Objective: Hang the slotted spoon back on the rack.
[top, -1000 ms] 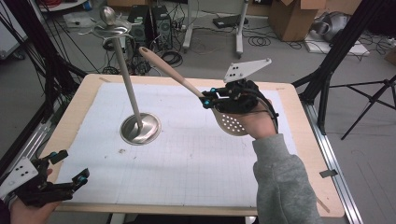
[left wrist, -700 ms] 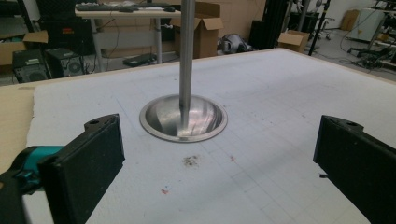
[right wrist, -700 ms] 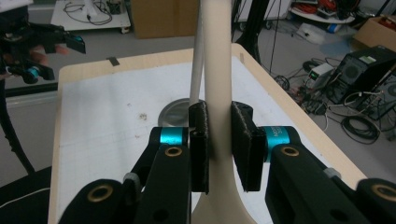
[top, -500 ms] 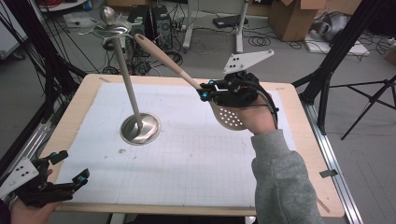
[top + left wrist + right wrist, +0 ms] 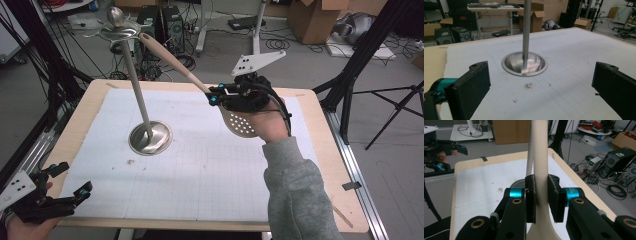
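The room around my table is a cluttered workshop: cardboard boxes (image 5: 314, 19), computer towers (image 5: 167, 25) and loose cables on the floor behind a wooden table (image 5: 320, 145) covered by a white gridded mat (image 5: 200, 170).

From the high view, a metal stand (image 5: 150, 137) sits on the left half of the mat, its thin pole leaning up and away to a small ring top beyond the far edge. My right gripper (image 5: 216, 95) is raised over the far right part of the mat and is clamped on a beige slotted spoon (image 5: 240, 122). The perforated bowl hangs by my hand, and the long handle points up and left so its tip lies just beside the stand's ring; I cannot tell if they touch. My left gripper (image 5: 67, 180) rests at the near left corner of the table, well apart from the stand, its jaws spread with nothing between them.

In the left gripper view, the two black jaws stand wide at either side, and the stand's round base (image 5: 524, 63) lies on the mat ahead between them, some way off.

In the right gripper view, the jaws press on both sides of the spoon's handle (image 5: 540, 157), which rises straight up the middle. The stand's pole (image 5: 530, 157) runs just behind it, and the left gripper (image 5: 441, 148) shows far off at the upper left.
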Action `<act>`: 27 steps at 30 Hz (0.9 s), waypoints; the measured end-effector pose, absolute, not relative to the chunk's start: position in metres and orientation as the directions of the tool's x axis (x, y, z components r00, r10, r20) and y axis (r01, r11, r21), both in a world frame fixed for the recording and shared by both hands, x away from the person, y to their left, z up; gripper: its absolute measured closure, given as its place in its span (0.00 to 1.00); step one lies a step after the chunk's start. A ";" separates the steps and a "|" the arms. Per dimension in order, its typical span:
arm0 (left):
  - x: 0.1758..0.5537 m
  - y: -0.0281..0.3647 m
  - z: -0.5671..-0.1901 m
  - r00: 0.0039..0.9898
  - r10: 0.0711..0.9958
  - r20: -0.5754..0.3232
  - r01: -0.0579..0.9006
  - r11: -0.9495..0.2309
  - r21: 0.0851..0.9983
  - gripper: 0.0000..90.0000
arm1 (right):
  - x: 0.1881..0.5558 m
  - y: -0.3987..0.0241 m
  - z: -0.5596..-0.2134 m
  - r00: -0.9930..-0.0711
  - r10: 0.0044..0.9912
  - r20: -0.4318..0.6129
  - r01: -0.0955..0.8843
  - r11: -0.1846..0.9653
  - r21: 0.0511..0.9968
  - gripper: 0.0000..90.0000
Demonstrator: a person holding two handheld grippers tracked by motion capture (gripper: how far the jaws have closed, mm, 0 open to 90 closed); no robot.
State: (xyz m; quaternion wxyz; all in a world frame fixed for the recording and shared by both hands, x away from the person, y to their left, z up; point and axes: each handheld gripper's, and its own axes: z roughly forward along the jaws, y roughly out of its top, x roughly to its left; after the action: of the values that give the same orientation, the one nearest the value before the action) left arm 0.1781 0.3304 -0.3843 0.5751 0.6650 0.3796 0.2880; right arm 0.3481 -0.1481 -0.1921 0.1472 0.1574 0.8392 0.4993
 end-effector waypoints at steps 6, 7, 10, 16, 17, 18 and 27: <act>0.177 0.331 -0.385 0.543 0.839 -0.048 0.176 -0.057 0.983 0.02 | 0.350 -0.146 -0.194 -0.906 0.414 -0.085 0.129 0.461 0.878 0.87; 0.177 0.331 -0.385 0.542 0.839 -0.050 0.178 -0.057 0.982 0.02 | 0.351 -0.146 -0.195 -0.906 0.414 -0.083 0.130 0.461 0.878 0.87; 0.177 0.330 -0.385 0.542 0.839 -0.049 0.178 -0.058 0.982 0.02 | 0.352 -0.144 -0.196 -0.905 0.419 -0.078 0.138 0.462 0.876 0.87; 0.176 0.331 -0.385 0.541 0.840 -0.047 0.177 -0.059 0.982 0.02 | 0.356 -0.137 -0.201 -0.901 0.427 -0.069 0.156 0.468 0.870 0.87; 0.176 0.331 -0.385 0.540 0.840 -0.048 0.177 -0.057 0.983 0.02 | 0.357 -0.136 -0.202 -0.901 0.427 -0.069 0.156 0.469 0.869 0.87; 0.176 0.331 -0.385 0.540 0.840 -0.051 0.177 -0.054 0.983 0.02 | 0.357 -0.135 -0.202 -0.901 0.429 -0.067 0.160 0.471 0.868 0.87; 0.174 0.331 -0.385 0.539 0.841 -0.050 0.177 -0.055 0.983 0.02 | 0.362 -0.123 -0.211 -0.902 0.429 -0.052 0.182 0.485 0.855 0.87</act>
State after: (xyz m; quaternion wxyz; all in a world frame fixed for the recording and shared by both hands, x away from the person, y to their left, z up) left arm 0.1741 0.3314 -0.3848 0.5713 0.6656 0.3824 0.2904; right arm 0.3623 -0.1233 -0.2107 0.1302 0.1794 0.8519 0.4745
